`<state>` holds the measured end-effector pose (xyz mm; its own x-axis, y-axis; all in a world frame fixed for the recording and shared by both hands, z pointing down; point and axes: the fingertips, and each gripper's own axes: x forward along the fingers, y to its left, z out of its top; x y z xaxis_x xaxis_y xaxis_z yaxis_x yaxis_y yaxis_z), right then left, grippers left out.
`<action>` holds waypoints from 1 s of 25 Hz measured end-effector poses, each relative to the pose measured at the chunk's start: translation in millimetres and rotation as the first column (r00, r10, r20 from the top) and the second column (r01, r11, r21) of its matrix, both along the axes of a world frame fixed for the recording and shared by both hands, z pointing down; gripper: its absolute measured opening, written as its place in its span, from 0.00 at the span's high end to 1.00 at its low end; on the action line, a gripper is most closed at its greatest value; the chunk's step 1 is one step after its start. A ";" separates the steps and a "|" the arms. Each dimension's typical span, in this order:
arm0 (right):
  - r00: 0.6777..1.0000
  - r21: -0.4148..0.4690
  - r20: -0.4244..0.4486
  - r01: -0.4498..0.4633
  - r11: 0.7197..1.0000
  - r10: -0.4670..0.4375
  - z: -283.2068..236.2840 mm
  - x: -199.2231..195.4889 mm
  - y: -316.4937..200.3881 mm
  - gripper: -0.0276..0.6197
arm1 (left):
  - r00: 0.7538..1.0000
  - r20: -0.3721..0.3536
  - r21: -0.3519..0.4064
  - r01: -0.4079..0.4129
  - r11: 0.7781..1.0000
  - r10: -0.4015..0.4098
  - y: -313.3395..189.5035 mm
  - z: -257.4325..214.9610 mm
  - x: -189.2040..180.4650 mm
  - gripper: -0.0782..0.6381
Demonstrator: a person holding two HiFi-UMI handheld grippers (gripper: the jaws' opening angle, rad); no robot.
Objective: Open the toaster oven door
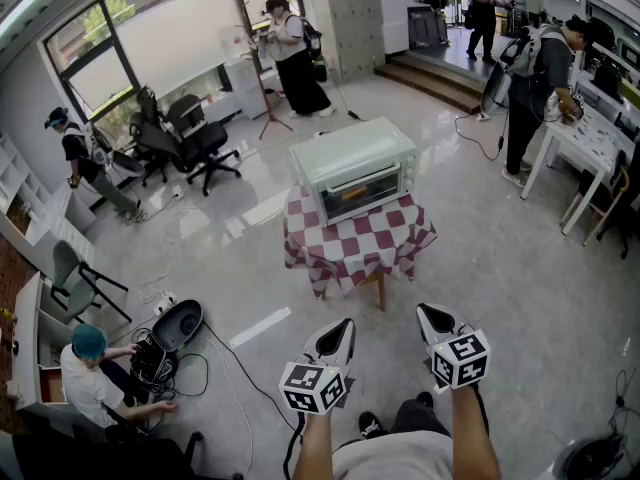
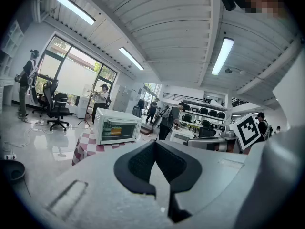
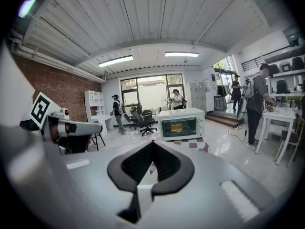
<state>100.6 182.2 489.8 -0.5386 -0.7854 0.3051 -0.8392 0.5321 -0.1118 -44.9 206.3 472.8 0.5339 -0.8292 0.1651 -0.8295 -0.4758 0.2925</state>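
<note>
Head view: closed toaster oven door (image 1: 362,194)

Right gripper (image 3: 153,143): I've got the black jaws pressed together at the tips, nothing between them. At twelve o'clock, well off, the white toaster oven (image 3: 182,123) sits door closed on a red-and-white checked tablecloth (image 3: 193,145). The left gripper (image 3: 95,127) pokes in at nine o'clock. At three o'clock, a person (image 3: 259,106) stands by a white table (image 3: 286,116).

Pale-green toaster oven (image 1: 352,151), red-and-white checked tablecloth (image 1: 352,245)
</note>
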 end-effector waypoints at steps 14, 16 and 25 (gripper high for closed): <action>1.000 -0.005 -0.018 0.025 1.000 -0.025 10.0 -5.6 8.8 0.95 | 1.000 0.012 -0.019 -0.009 1.000 0.010 6.4 12.2 -8.1 0.89; 1.000 -0.010 0.001 0.025 1.000 -0.025 8.2 -5.0 6.1 0.95 | 1.000 0.014 -0.025 -0.012 1.000 0.012 5.1 13.8 -8.3 0.89; 0.999 -0.032 -0.001 0.049 0.998 -0.049 17.6 -13.1 -27.9 0.95 | 0.999 0.043 -0.050 -0.006 0.999 0.008 -19.9 19.2 -19.5 0.89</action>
<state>87.5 154.3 507.4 -0.5756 -0.7478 0.3309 -0.8125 0.5687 -0.1280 -64.4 186.4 492.0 0.5309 -0.8159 0.2288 -0.8386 -0.4672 0.2801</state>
